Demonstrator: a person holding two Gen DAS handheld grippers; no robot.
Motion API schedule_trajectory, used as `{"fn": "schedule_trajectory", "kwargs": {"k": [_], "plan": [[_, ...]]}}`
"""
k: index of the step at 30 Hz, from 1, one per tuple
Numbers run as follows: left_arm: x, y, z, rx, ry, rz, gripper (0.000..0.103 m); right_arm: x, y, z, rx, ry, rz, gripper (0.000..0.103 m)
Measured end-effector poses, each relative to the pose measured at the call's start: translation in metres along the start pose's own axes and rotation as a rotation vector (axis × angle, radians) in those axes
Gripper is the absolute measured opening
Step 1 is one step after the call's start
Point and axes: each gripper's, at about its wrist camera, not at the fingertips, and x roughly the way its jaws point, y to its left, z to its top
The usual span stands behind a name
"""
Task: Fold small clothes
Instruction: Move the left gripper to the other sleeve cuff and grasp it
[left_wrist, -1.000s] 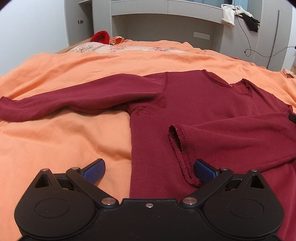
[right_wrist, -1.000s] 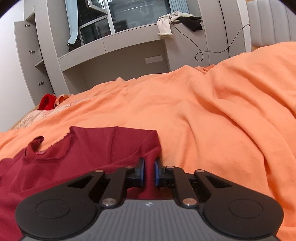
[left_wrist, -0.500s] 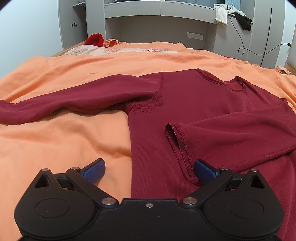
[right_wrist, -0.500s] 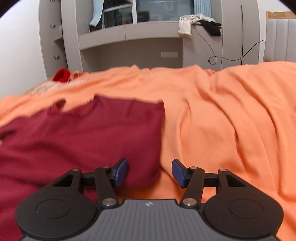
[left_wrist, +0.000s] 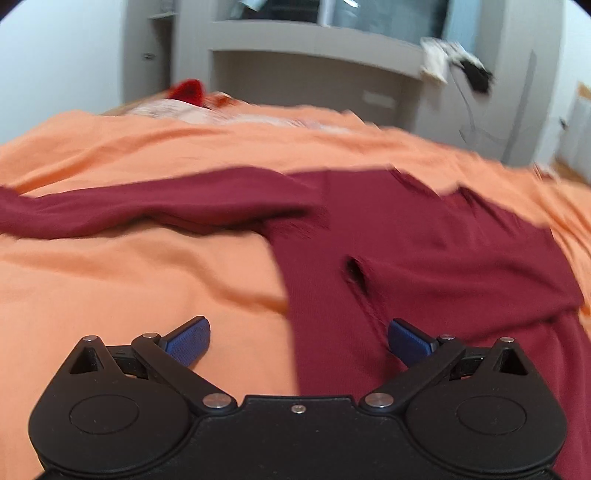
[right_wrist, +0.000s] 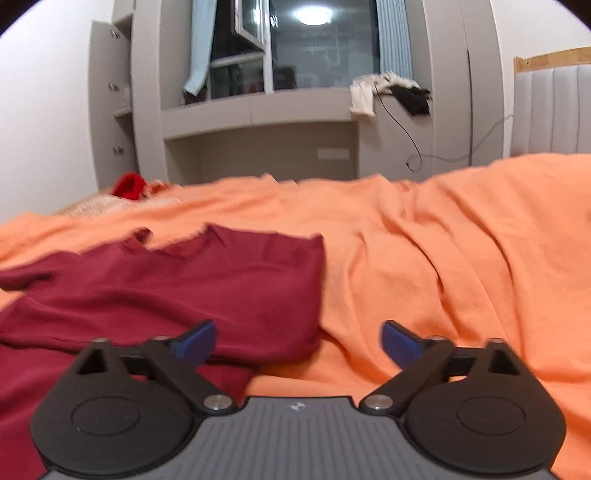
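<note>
Released from the right hand-held gripper, the right side of the maroon sweater is now lying folded flat on the orange bedspread; a second ago the blue pads were pinched on that fabric, and now they are standing wide apart with nothing between them. Both cameras are also sitting higher and tilting up, so more of the grey cabinet unit and window is showing.

From the left wrist view, the left hand-held gripper is hovering over the near part of the sweater, its jaws spread wide and holding nothing. Its left fingertip is hanging over bare bedspread, while the right one is hanging over maroon cloth near the cuff of the folded-in sleeve. That sleeve is lying across the sweater's body, its open cuff pointing left. The other sleeve is stretching out to the left across the bed, still unfolded. The neckline is lying at the far side of the garment.

At the far left corner of the bed, a bright red item is resting beside pale patterned cloth. Light and dark clothes are draping over the cabinet's ledge, with a cable dangling below.
</note>
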Motion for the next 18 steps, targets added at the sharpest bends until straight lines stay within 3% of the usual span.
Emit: {"fn": "schedule_trajectory", "kwargs": {"k": [9, 18], "plan": [[-0.023, 0.056, 0.007, -0.26, -0.104, 0.136, 0.102, -0.026, 0.027, 0.0, 0.041, -0.022, 0.137, 0.103], [-0.037, 0.098, 0.004, -0.325, -0.129, 0.261, 0.102, -0.034, 0.068, -0.011, 0.012, 0.02, 0.256, 0.103]]}}
